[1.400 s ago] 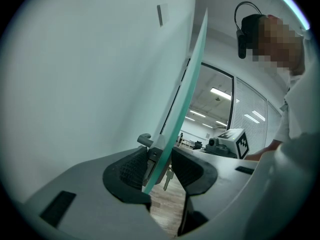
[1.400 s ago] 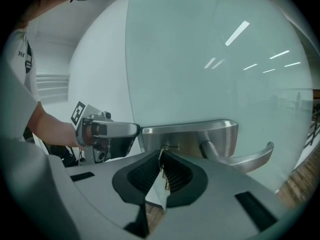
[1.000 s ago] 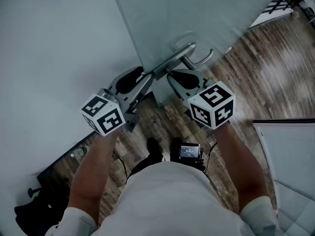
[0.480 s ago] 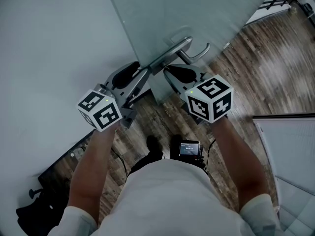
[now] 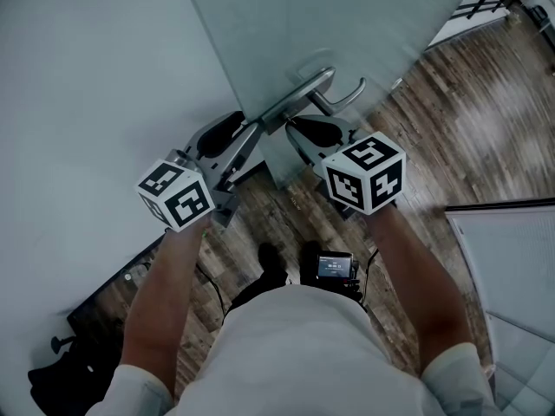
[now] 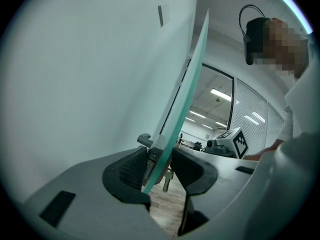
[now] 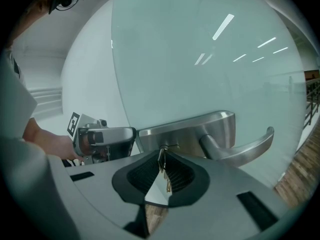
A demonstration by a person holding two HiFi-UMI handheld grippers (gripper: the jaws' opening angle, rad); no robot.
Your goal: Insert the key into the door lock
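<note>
A glass door (image 5: 347,24) carries a brushed metal lock plate (image 7: 190,131) with a lever handle (image 7: 245,149). My right gripper (image 7: 162,166) is shut on a small key (image 7: 162,159), held upright, its tip at the keyhole on the plate's lower edge. In the head view the right gripper (image 5: 295,126) sits just below the handle (image 5: 342,102). My left gripper (image 6: 160,166) straddles the door's edge, pads pressed on both faces beside the lock body. Through that gap the key (image 6: 166,180) shows on the far side. From above, the left gripper (image 5: 251,133) meets the door edge.
A white wall (image 5: 87,85) stands left of the door. Wood floor (image 5: 468,128) lies below and to the right. A white panel (image 5: 512,267) is at the right edge, dark gear (image 5: 61,362) lies at the lower left, and a small device (image 5: 334,267) hangs at the person's waist.
The right gripper has edged up and left toward the lock plate with the key. The left gripper stays on the door edge, shifted only slightly.
</note>
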